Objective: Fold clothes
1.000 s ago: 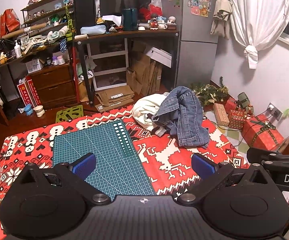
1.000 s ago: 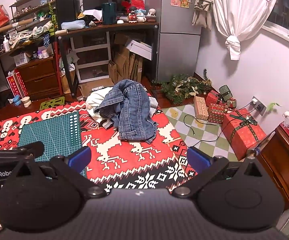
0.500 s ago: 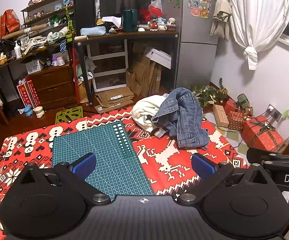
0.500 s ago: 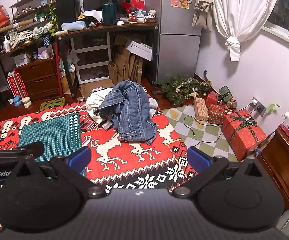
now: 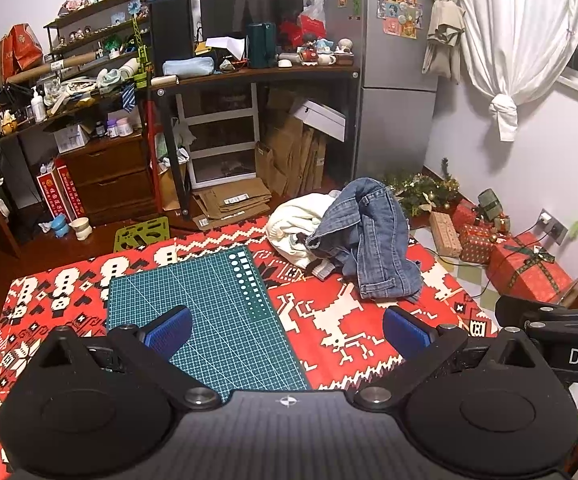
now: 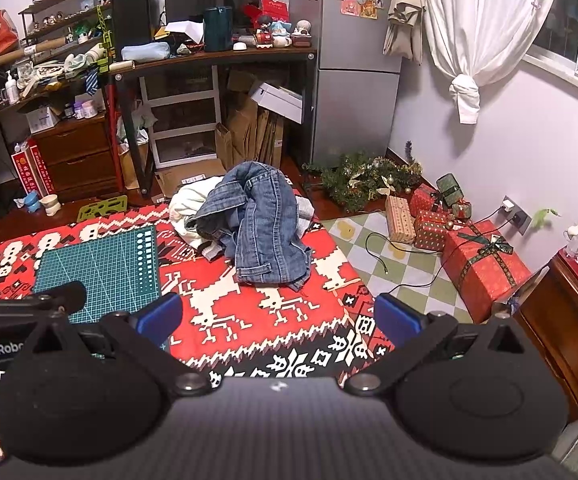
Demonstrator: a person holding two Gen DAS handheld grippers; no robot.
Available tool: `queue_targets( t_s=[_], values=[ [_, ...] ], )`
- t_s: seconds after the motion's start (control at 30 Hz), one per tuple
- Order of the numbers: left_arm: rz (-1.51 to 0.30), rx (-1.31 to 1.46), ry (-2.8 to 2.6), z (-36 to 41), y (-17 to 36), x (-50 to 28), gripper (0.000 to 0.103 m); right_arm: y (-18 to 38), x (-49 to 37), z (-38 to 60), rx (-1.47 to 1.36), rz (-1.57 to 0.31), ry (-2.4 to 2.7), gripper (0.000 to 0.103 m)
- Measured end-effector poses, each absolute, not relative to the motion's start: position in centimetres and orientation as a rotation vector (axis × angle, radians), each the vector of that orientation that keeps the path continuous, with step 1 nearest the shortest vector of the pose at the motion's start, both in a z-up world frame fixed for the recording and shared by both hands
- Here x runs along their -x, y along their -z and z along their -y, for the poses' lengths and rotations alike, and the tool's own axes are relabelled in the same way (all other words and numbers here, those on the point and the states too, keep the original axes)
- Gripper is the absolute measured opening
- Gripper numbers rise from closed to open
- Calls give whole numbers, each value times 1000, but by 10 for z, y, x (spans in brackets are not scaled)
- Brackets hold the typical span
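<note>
Right hand-held gripper (image 6: 275, 318): checkered floor (image 6: 373, 240) beside jeans (image 6: 267, 222).

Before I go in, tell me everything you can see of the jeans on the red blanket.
The jeans are blue denim, unfolded, crumpled in a heap with a humped top and one leg trailing toward the camera, its hem lying flat on the red patterned blanket. Stitched seams and a belt loop show. They drape over a cream-white garment at the blanket's far edge, to the right of the green cutting mat. Neither hand-held gripper touches them; both are open and well short of the pile.
</note>
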State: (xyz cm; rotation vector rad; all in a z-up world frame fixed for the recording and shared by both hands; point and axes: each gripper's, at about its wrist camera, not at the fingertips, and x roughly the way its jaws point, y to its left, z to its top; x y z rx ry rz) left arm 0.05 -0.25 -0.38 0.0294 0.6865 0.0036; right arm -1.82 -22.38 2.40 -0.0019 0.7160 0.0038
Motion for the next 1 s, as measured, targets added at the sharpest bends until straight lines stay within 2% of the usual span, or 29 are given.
queue_targets(
  t_s=[0.5, 1.0],
  values=[
    [-702, 13, 21, -2, 24, -8, 102, -1, 6, 223, 15, -738, -1, 103],
    [-711, 47, 20, -7, 59, -23, 103, 50, -18, 222, 0, -729, 9, 103]
  ],
)
